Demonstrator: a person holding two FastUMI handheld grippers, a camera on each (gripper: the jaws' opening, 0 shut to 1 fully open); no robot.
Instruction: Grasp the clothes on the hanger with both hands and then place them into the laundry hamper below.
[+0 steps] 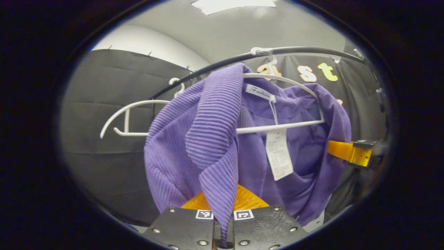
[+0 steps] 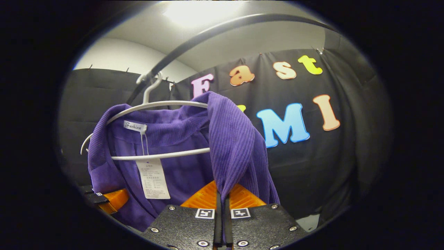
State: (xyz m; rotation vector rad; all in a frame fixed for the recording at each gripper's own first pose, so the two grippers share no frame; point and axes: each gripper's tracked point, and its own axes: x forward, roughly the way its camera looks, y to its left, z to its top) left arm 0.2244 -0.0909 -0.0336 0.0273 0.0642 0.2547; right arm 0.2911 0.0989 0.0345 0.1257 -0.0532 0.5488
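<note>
Neck label [image 1: 258,92] on garment [image 1: 215,139]: script resembling "Fashion". Hang tag [image 1: 279,154] at 6 o'clock below it: print too small to read.

Purple ribbed garment [image 1: 215,139] drapes, bunched, over a white hanger [image 1: 277,126].

Both tongs look clamped together: left tongs [image 1: 222,203] and right tongs [image 2: 222,196], each pointing upward.
</note>
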